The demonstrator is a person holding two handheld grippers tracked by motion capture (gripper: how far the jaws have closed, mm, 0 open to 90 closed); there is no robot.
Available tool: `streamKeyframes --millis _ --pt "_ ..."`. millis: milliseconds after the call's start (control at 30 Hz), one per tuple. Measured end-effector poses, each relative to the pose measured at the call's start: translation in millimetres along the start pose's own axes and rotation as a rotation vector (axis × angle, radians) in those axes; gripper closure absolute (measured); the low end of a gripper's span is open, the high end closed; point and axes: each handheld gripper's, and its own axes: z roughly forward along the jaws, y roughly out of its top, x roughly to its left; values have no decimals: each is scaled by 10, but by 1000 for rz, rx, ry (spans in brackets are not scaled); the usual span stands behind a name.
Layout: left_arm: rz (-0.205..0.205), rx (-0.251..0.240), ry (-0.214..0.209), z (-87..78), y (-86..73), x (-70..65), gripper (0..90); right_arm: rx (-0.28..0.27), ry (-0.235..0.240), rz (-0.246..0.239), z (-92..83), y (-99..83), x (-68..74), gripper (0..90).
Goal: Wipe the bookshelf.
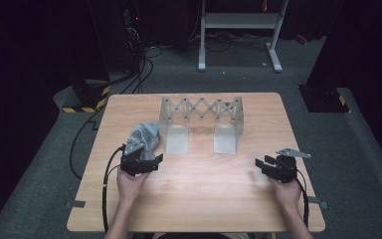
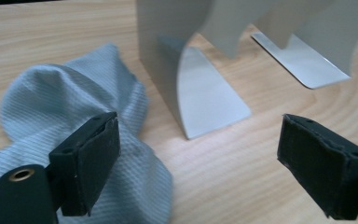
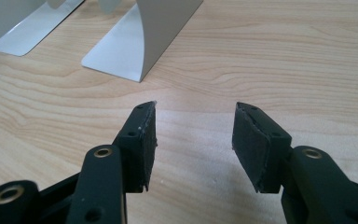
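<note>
Dark floor and cables surround the pale wooden counter (image 1: 199,199), whose near half lies bare between the two hands and gives broad room to move. Toward the far edge stands a grey metal folding rack (image 1: 201,113), its scissor lattice upright and its two flat feet stretching toward the person, with a strip of open wood between them. Just left of the rack's left foot lies a crumpled grey cloth (image 1: 146,134), well inside the counter's left edge; in the left gripper view its ribbed weave bunches up close beside the foot's upright wall (image 2: 161,70), and I cannot tell whether the two touch. Near the cloth's closer side sits the left claw (image 1: 142,158), jaws standing wide; in its own view one pad (image 2: 95,158) hangs over the cloth while the other is above bare wood, so nothing is pinched between them. Well apart, over the right side of the counter, the right claw (image 1: 274,167) is also spread open, its pads (image 3: 142,144) holding nothing, with plain wood grain beneath them and the rack's foot farther ahead.
</note>
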Motion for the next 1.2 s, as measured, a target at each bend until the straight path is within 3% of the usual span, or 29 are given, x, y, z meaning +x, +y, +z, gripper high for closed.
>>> streamKeyframes --millis 267,400,967,1100,1200 --pt "35 82 -40 90 -176 -212 161 19 -11 -31 -29 -131 76 491" --pt "28 127 -49 163 -257 -265 171 28 -22 -56 -18 -185 97 490" --pt "47 192 30 330 -423 -272 180 74 -61 -123 -6 -277 173 444" --pt "62 188 44 332 -444 -271 182 79 -63 -131 -1 -275 177 413" --pt "98 179 64 343 -465 -282 182 89 -101 -168 17 -276 227 401"
